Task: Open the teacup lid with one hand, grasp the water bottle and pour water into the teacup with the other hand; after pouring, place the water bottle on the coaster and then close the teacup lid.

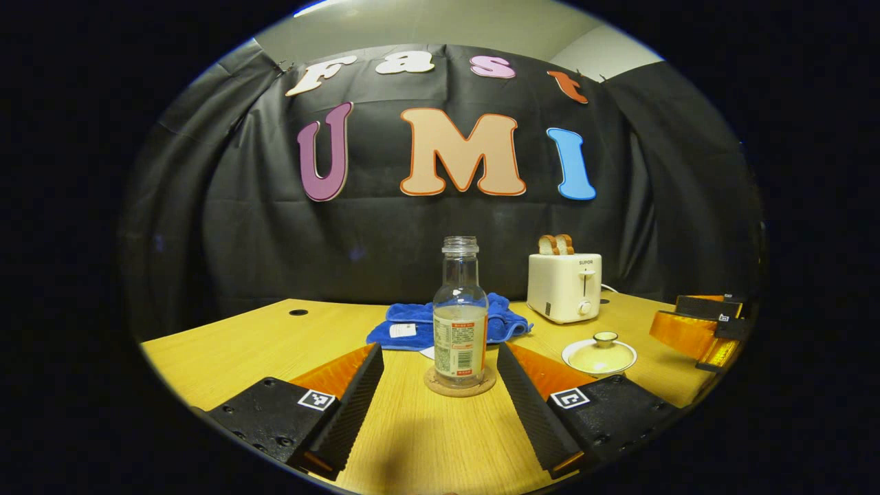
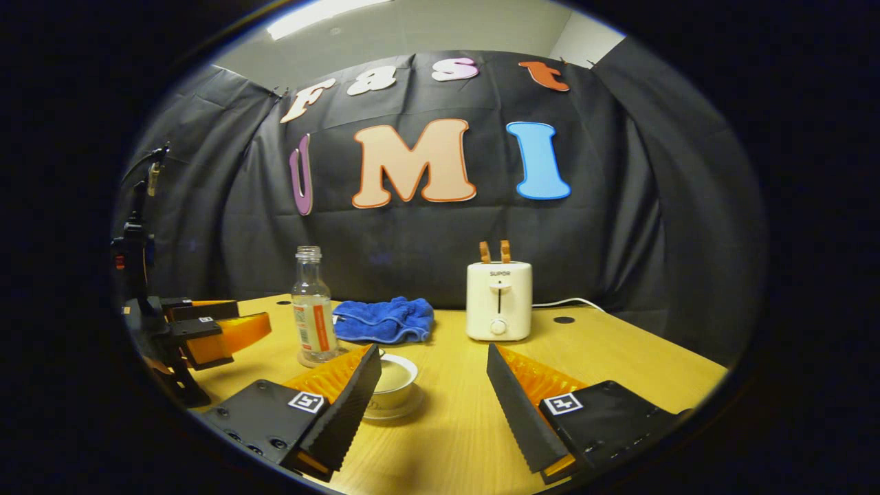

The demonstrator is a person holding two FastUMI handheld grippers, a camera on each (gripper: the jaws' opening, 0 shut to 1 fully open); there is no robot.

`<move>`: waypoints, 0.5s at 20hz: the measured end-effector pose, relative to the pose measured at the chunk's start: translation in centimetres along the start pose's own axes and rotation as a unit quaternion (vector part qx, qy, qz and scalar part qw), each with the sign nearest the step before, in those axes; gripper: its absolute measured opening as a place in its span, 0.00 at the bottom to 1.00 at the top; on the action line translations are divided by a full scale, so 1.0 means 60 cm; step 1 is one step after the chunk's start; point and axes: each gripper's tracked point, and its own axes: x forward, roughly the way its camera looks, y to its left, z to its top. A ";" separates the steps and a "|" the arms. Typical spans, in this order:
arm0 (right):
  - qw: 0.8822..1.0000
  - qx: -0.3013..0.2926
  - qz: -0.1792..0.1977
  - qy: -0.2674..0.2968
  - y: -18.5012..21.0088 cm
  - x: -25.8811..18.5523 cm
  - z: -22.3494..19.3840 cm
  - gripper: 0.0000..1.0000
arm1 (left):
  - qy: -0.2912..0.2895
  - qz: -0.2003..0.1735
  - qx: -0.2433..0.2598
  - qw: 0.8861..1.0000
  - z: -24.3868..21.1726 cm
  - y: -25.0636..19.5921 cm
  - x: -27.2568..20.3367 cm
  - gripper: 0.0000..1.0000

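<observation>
A clear, uncapped water bottle (image 1: 459,323) with a little water in it stands upright on a round cork coaster (image 1: 459,383). My left gripper (image 1: 440,354) is open, its fingers either side of the bottle and short of it. The pale yellow teacup (image 1: 599,355) wears its knobbed lid (image 1: 606,337), to the bottle's right. In the right gripper view the teacup (image 2: 397,381) sits just beyond the left finger of my open, empty right gripper (image 2: 433,357), partly hidden by it. Bottle (image 2: 314,309) and coaster (image 2: 302,359) stand farther left.
A white toaster (image 1: 564,285) (image 2: 498,302) holding two slices of bread stands at the back of the wooden table (image 1: 275,344). A crumpled blue cloth (image 1: 509,320) (image 2: 385,320) lies behind the bottle. The other gripper shows at each view's edge (image 1: 701,330) (image 2: 206,330).
</observation>
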 end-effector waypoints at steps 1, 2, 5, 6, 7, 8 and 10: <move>1.000 -0.001 -0.006 0.002 -0.005 -0.001 -0.002 0.99 | 0.000 0.003 0.000 1.000 0.001 0.001 -0.003 0.97; 1.000 -0.001 -0.007 0.001 -0.005 -0.004 -0.001 0.98 | -0.001 0.006 0.000 1.000 0.000 0.001 -0.005 0.97; 1.000 -0.002 -0.024 0.000 -0.017 -0.005 0.000 1.00 | 0.001 0.027 0.001 1.000 0.000 0.016 -0.008 0.97; 1.000 -0.002 -0.027 0.000 -0.020 -0.006 0.000 0.98 | 0.001 0.028 0.000 1.000 0.000 0.015 -0.009 1.00; 1.000 -0.002 -0.030 0.000 -0.021 -0.007 -0.001 0.98 | 0.001 0.028 0.001 1.000 -0.001 0.013 -0.008 0.97; 1.000 -0.002 -0.031 0.000 -0.021 -0.007 0.000 0.98 | 0.002 0.028 0.001 1.000 0.000 0.014 -0.008 0.97; 0.999 -0.002 -0.032 0.000 -0.022 -0.007 0.000 0.96 | 0.001 0.027 0.001 1.000 0.001 0.015 -0.008 0.97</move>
